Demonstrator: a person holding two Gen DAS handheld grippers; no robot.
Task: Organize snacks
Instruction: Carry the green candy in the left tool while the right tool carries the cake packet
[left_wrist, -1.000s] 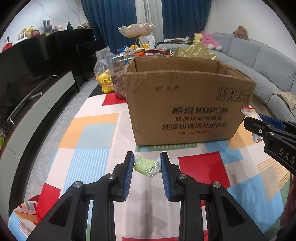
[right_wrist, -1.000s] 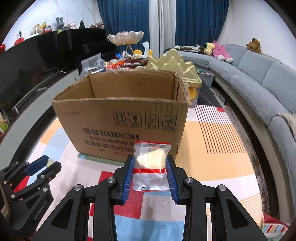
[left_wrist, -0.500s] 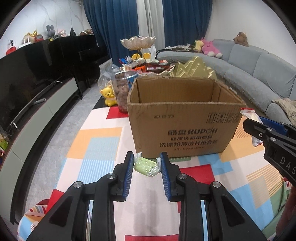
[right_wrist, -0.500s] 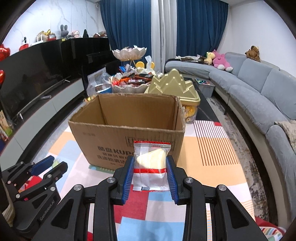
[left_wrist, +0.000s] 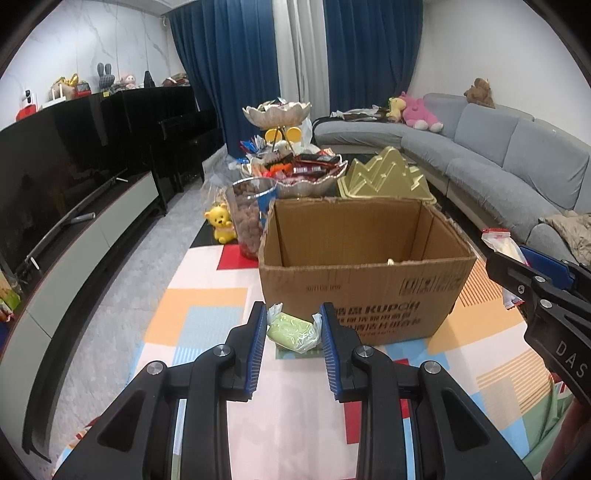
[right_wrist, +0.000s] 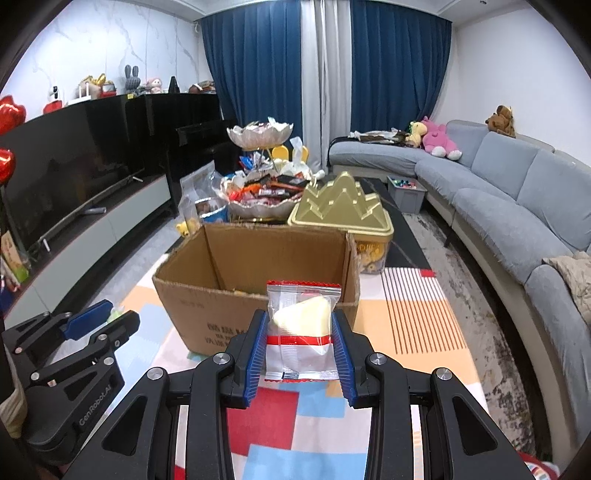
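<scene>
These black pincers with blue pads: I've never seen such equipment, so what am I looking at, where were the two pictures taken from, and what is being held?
They are hand-held grippers, one in each of a person's hands, each with a camera looking along its fingers. One picture is the left gripper's view, the other the right's. The left gripper pinches a green wrapped snack; the right gripper clamps a clear packet with a pale pastry. Ahead, an open cardboard box stands on a colourful patchwork cloth, with a tiered snack dish and a gold mountain-shaped tin behind it.
</scene>
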